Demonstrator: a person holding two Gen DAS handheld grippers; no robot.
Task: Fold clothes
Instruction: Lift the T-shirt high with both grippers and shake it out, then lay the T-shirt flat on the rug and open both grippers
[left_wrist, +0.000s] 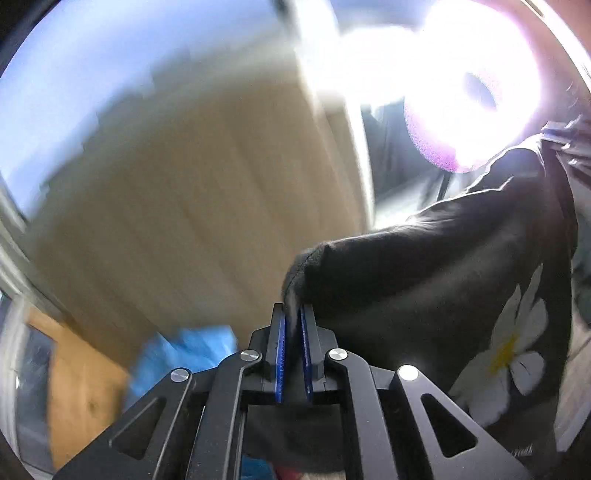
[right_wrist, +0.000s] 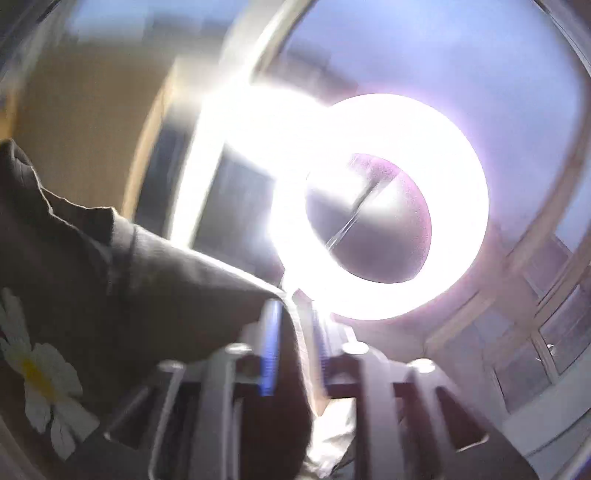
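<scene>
The left tongs (left_wrist: 293, 321) are clenched on a corner of the black garment (left_wrist: 424, 295). A small peak of cloth stands out just above the blue pads (left_wrist: 280, 354), in the lower middle of the left wrist view. The right tongs (right_wrist: 295, 332) also grasp an edge of the same garment (right_wrist: 129, 277), which enters between their blurred fingers in the lower middle of the right wrist view.

Both cameras look upward, at a bright ring lamp (right_wrist: 376, 206) and a pale wooden panel (left_wrist: 184, 184), so the garment appears to be held high in the air and not on any worktop. I judge that it is lifted like this so that it hangs free and opens flat before folding.

The held edge runs as the long axis from one tongs to the other: toward the right of the frame in the left view, toward the left in the right view. The body of the garment, with its white daisy print (left_wrist: 506, 354), goes toward the lower edge of both frames. Something blue (left_wrist: 177, 354) lies blurred in the lower left of the left view; I cannot tell what it is.
</scene>
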